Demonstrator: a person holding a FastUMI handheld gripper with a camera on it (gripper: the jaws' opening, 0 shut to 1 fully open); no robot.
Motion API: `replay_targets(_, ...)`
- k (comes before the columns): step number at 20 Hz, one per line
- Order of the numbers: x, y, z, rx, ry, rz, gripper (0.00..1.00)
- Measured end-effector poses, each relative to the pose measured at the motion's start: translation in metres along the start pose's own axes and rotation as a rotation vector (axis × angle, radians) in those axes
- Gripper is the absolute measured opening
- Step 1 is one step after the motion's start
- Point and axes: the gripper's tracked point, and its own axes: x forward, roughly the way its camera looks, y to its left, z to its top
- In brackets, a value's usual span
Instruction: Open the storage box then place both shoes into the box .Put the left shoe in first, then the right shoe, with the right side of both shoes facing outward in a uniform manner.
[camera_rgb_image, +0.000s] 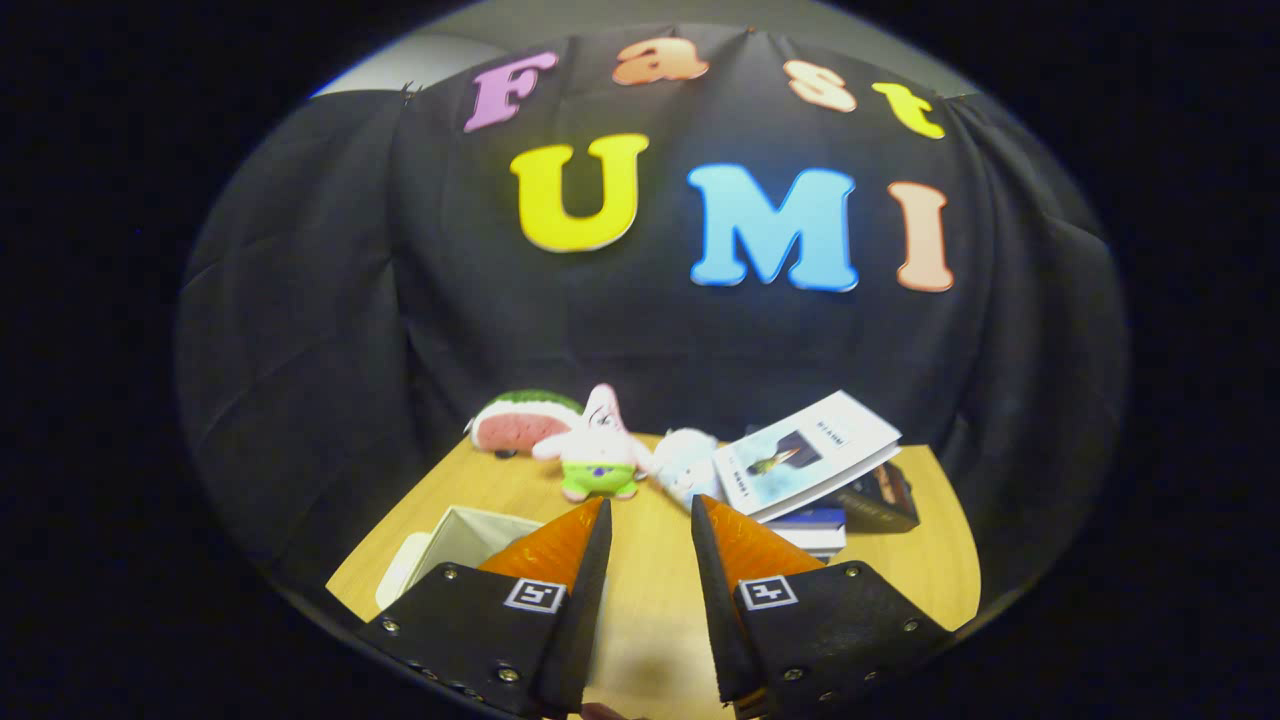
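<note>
The claw (650, 520) hangs above the tabletop (650, 570), its fingers parted narrowly with nothing between them. The open storage box (455, 540) sits just left of the fingers; 3 plush toys (598, 450) and stacked books (810, 470) lie at the far edge.

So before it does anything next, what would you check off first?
1. Fingers apart and holding nothing: ok.
2. Storage box found, beside one finger on the table: ok.
3. Box open: looks so, pale inside showing; lid cannot tell.
4. Shoes located: cannot tell.
5. Plush toys and books beyond the fingers, away from the box: ok.
</note>
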Motion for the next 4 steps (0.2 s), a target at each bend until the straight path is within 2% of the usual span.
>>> replay_targets(4,-0.035,-0.049,0.03,0.019,-0.111,-0.083,0.49)
